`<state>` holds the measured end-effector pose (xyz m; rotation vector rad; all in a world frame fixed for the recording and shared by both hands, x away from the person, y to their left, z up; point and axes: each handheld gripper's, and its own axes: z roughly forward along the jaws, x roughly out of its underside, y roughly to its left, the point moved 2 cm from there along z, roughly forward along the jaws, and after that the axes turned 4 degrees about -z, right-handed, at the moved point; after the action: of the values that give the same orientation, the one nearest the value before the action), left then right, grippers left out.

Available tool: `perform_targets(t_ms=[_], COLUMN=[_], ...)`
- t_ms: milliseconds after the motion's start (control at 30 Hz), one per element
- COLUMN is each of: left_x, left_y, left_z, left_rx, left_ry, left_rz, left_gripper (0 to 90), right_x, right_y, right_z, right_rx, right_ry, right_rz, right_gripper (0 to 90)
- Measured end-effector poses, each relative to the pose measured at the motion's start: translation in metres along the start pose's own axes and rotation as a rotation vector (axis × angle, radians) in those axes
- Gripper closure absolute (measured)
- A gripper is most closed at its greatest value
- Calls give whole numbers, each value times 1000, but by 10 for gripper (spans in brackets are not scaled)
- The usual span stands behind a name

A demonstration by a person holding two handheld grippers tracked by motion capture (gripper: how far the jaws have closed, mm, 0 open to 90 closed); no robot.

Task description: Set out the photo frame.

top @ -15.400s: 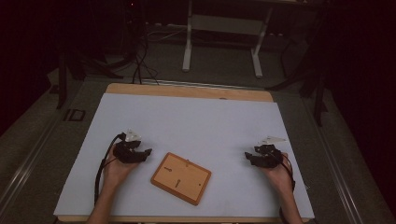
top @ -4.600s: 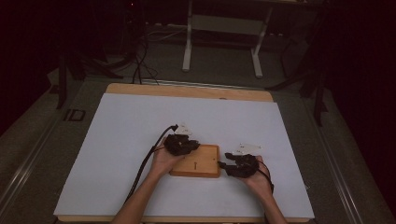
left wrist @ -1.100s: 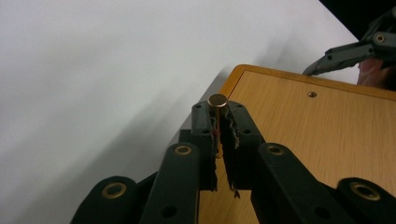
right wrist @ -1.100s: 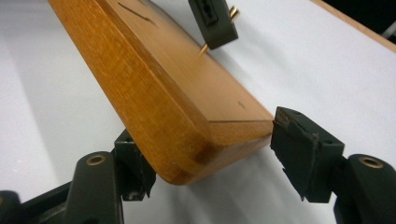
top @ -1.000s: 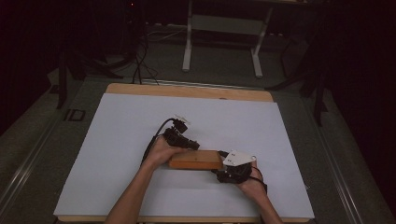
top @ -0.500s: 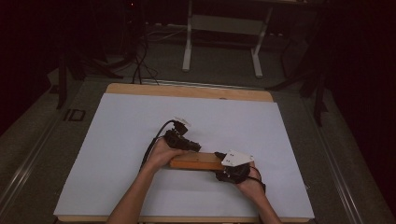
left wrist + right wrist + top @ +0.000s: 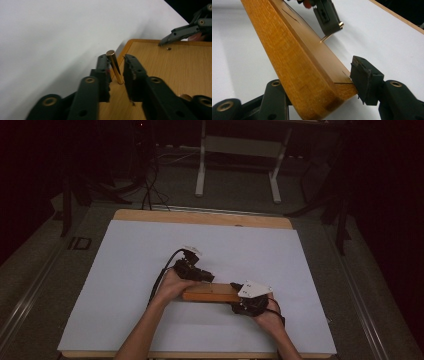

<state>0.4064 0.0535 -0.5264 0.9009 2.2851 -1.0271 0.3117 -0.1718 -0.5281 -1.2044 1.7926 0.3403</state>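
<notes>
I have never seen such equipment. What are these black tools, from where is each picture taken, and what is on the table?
A person holds a hand-held gripper in each hand; there is no robot arm. The high view looks down on the white table. The other two views come from cameras riding on each gripper. A wooden board lies there, tilted up on edge. The left gripper has a brass pin standing between its fingers; its jaws have just been opening, with a gap showing on both sides of the pin. The right gripper clamps the board's end across its thickness.
</notes>
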Motion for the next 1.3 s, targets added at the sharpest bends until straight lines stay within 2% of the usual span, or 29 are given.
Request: perform_targets(t_ms=[167, 300, 467, 600, 633, 667, 700, 767, 900, 1033, 1300], left_x=[2, 6, 13, 19, 19, 23, 23, 30, 37, 44, 56], left_y=[2, 2, -1, -2, -2, -2, -2, -4, -6, -9, -11], left_z=[-10, -18, -30, -40, -40, -45, -45, -51, -55, -59, -65], left_rx=[-26, -48, -89, -147, -147, -168, -168, -183, -206, -220, -239], left_ry=[-32, -61, -101, -139, -139, -168, -168, -197, -191, -206, -212], left_rz=[-4, 10, 39, 55, 55, 66, 66, 72, 92, 110, 150], left_gripper=[642, 606, 593, 590, 590, 590, 590, 590, 587, 580, 573], right_x=[0, 0, 0, 0, 0, 0, 0, 0, 0, -1, -1], right_y=[0, -1, -1, -1, -1, -1, -1, -1, -1, -2, -2], right_z=[0, 0, 0, 0, 0, 0, 0, 0, 0, 0, -1], right_rx=[-2, -2, -2, -2, -2, -2, -2, -3, -3, -4, -5], right_ry=[0, 0, 1, 1, 1, 1, 1, 2, 4, 6, 9], right_rz=[2, 3, 6, 7, 7, 8, 8, 10, 13, 13, 13], right_gripper=[459, 458, 456, 455, 455, 455, 455, 455, 455, 455, 456])
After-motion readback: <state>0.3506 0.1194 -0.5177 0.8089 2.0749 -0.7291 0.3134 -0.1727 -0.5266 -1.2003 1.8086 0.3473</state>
